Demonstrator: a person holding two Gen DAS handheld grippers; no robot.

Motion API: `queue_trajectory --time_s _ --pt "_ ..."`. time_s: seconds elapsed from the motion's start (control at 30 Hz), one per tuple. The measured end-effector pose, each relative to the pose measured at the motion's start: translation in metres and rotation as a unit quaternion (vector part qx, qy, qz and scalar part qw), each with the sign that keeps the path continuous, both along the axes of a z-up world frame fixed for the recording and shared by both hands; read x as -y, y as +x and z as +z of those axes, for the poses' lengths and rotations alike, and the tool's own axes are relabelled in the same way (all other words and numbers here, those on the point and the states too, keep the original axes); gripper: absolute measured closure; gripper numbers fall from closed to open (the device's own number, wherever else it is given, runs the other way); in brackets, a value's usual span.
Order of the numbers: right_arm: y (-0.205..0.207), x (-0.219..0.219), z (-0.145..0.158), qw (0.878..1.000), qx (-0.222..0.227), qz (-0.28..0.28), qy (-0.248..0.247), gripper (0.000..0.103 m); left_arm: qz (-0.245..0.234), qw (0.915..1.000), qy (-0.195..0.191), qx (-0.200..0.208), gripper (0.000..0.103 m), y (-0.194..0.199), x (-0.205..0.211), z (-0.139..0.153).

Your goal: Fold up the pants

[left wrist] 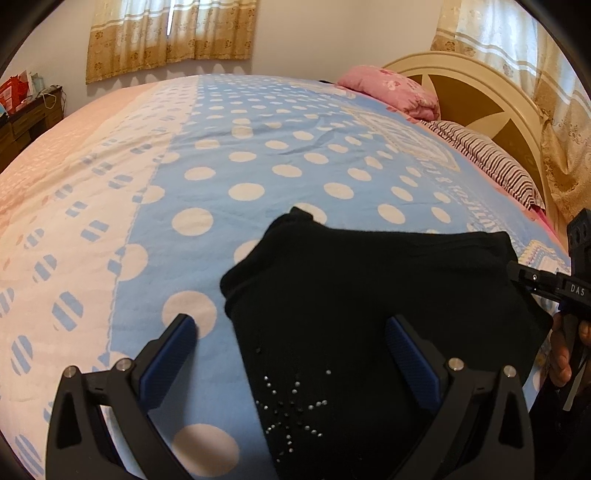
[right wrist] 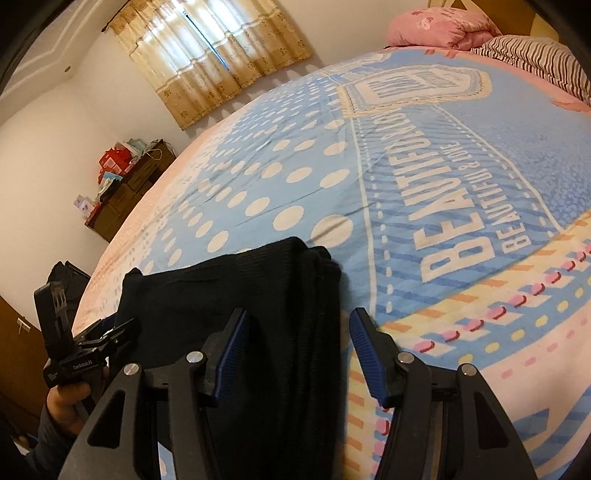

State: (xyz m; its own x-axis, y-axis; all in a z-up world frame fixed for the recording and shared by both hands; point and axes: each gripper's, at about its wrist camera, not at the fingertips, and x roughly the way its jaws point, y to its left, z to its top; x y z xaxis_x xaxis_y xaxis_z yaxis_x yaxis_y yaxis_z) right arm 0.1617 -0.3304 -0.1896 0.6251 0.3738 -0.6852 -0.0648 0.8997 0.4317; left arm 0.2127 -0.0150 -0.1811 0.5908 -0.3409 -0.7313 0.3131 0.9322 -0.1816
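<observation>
While my left gripper [left wrist: 291,347] hangs with its jaws spread wide and empty over the near edge, the black pants [left wrist: 369,295] lie folded into a compact bundle on the bed [left wrist: 221,147], atop the blue polka-dot cover. Rhinestone starburst on the near panel; layered edges stacked along the bundle's far-right side. My right gripper [right wrist: 299,347] is likewise parted, gripping nothing, above the bundle's right edge.

- Pants [left wrist: 369,295]: I count one black pair, folded, on the bed [left wrist: 258,147].
- Tools: I count two, the left tool [left wrist: 290,336] and the right tool [right wrist: 299,332].
- Pillows: I count two, one pink pillow [left wrist: 388,86] and one striped pillow [left wrist: 491,158].
- Curtained windows: I count two, the far curtain [left wrist: 170,33] and the headboard-side curtain [left wrist: 517,44].
- Dresser [right wrist: 125,195]: I count one.
</observation>
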Motion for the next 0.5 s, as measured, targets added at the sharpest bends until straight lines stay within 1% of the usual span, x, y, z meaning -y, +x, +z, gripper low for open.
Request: queue_trajectory --time_s 0.13,0.3,0.4,0.47,0.5 --pt "-0.006 0.001 -0.001 1.0 -0.002 0.009 0.005 0.052 -0.003 1.0 -0.001 0.002 0.0 0.0 -0.001 -0.001" --pt "-0.013 -0.002 -0.001 1.0 0.004 0.01 -0.012 0.052 -0.007 1.0 -0.002 0.004 0.0 0.0 -0.001 0.0" --pt "-0.017 -0.008 0.001 0.999 0.006 0.016 -0.035 0.052 -0.007 1.0 0.0 0.001 0.0 0.0 -0.001 0.001" --pt "-0.019 -0.008 0.0 0.999 0.001 0.019 -0.029 0.053 -0.006 1.0 -0.001 -0.002 0.0 0.0 -0.002 0.001" --pt "-0.021 -0.006 -0.001 1.0 -0.001 0.02 -0.021 0.055 -0.007 1.0 -0.001 -0.001 0.0 0.0 -0.002 0.001"
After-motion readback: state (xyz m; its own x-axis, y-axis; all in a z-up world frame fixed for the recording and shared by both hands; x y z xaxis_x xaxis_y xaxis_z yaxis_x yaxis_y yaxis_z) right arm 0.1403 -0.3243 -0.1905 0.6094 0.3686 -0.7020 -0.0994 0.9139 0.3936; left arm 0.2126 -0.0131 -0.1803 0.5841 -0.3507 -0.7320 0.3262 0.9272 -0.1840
